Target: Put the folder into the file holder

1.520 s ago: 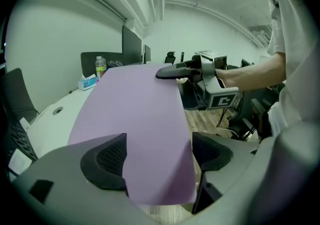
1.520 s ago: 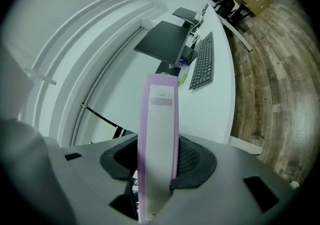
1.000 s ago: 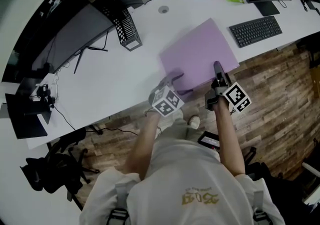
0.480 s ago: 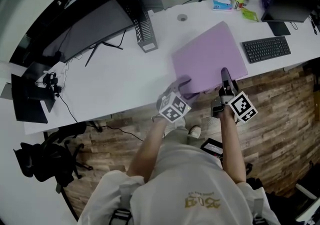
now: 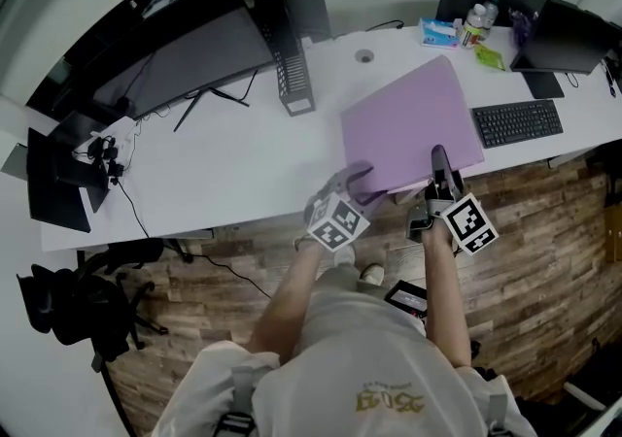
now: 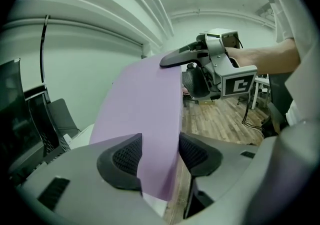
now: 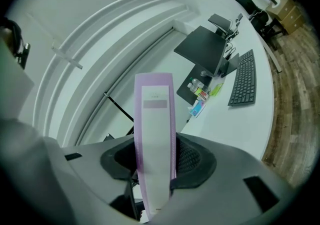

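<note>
A thick purple folder (image 5: 408,129) lies on the white desk (image 5: 224,163), its near edge past the desk's front edge. My right gripper (image 5: 440,161) is shut on that near edge; in the right gripper view its pads press the folder's labelled spine (image 7: 155,119). My left gripper (image 5: 358,176) is at the folder's near left corner. Its jaws are closing with the folder (image 6: 145,104) between them, the pads (image 6: 122,156) not clearly pressing. The black mesh file holder (image 5: 292,66) stands upright at the desk's back, left of the folder.
A dark monitor (image 5: 185,61) stands left of the file holder. A keyboard (image 5: 515,122), a laptop (image 5: 569,37), a bottle (image 5: 474,25) and a tissue pack (image 5: 439,32) sit at the right. Wooden floor lies below the desk edge.
The head view has shifted, so the desk sits lower and further right. Both grippers stay at the folder's near edge. The left jaws have drawn closer round the corner.
</note>
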Tool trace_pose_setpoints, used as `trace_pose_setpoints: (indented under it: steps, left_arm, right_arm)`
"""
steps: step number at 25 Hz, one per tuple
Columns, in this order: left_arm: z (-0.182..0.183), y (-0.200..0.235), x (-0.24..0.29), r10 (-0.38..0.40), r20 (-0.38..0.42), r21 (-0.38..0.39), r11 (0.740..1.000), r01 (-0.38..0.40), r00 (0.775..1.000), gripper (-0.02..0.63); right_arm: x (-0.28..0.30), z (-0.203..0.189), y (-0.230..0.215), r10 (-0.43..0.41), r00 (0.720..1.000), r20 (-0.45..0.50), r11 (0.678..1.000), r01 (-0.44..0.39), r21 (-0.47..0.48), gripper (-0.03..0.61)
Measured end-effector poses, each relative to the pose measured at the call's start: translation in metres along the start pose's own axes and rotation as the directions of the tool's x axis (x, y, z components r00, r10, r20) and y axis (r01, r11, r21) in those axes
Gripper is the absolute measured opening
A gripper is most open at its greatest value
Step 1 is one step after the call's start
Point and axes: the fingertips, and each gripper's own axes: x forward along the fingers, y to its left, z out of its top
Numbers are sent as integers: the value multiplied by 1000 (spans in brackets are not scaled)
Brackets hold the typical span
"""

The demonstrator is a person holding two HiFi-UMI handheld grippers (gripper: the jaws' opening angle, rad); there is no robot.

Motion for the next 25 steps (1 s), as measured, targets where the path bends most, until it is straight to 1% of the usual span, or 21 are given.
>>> trace_pose_setpoints:
  steps: [5,12,16,19,22,25]
  left_arm:
    - [12,11,-8,46,17,5,999,-46,999,241]
    - [23,31,-24,90,52,-17,996,-90,995,233]
    - [30,50,-34,108,82,-14,994,-108,991,230]
    - [34,66,-40,115,121,-13,993,-114,986,229]
    - [34,82,-43,111,154,-26,994,-109,982,227]
    - [30,98,-49,97,163,-31,995,-93,982,226]
  right_arm:
    - [3,9,28,48,999,21,996,-46,-72,184]
    - [15,8,75,103,995,3,979,-100,-180,184]
    - [23,5,106,142,990,9,956,-135,-259,184]
    - [32,1,128,166,986,13,935,-153,-320,184]
    - [44,-4,145,170,985,25,919,-150,-365,184]
    - [54,-13,159,159,987,31,909,-134,-395,184]
